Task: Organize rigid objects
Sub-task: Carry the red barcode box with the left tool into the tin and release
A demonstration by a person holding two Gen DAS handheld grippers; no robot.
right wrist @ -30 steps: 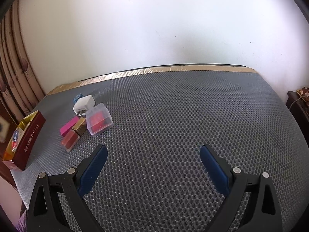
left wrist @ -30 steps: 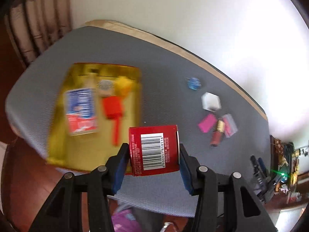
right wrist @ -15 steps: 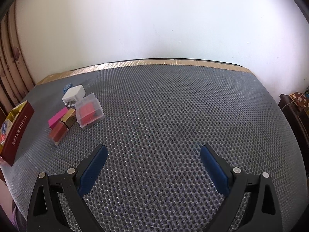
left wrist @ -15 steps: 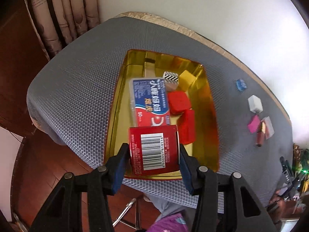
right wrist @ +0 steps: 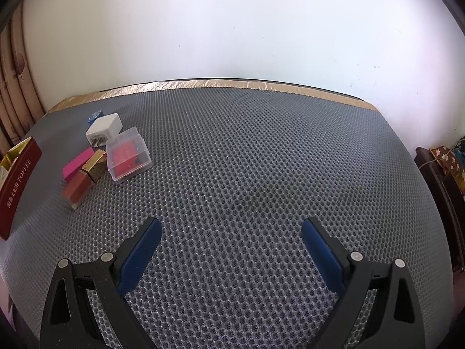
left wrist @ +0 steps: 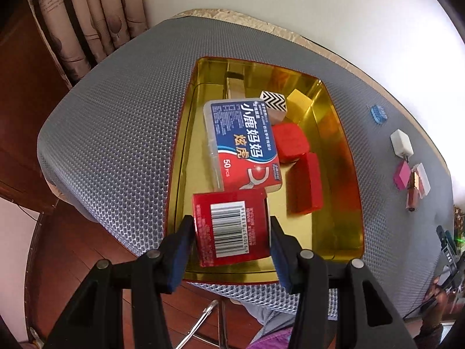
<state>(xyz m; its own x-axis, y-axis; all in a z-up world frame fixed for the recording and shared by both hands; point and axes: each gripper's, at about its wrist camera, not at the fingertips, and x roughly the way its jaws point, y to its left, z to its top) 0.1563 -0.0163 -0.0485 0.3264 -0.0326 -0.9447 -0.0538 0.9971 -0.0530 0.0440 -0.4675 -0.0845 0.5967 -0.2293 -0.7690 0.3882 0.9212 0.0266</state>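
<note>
My left gripper (left wrist: 231, 228) is shut on a red box with a barcode (left wrist: 231, 228), hanging over the near end of a gold tin (left wrist: 180, 157). In the tin lie a blue-and-red floss box (left wrist: 244, 142), two red blocks (left wrist: 290, 142), a yellow block (left wrist: 299, 104) and a black-and-white zigzag block (left wrist: 273, 103). My right gripper (right wrist: 231, 232) is open above the bare grey mat (right wrist: 261, 174). Left of it lie a white charger (right wrist: 104, 128), a clear case with a red insert (right wrist: 128, 154), a pink block (right wrist: 78, 164), a gold-capped lip gloss (right wrist: 84, 181) and a small blue piece (right wrist: 96, 115).
The tin's red outer wall (right wrist: 19, 186) shows at the left edge of the right wrist view. The mat's near edge drops to a wooden floor (left wrist: 72, 247). Curtains (left wrist: 87, 23) hang behind the far corner. A cluttered dark shelf (right wrist: 447, 168) stands to the right.
My left gripper has carried the red box leftward and down over the gold tin, which now fills the middle of its view. The right gripper has tilted slightly and stays open.
</note>
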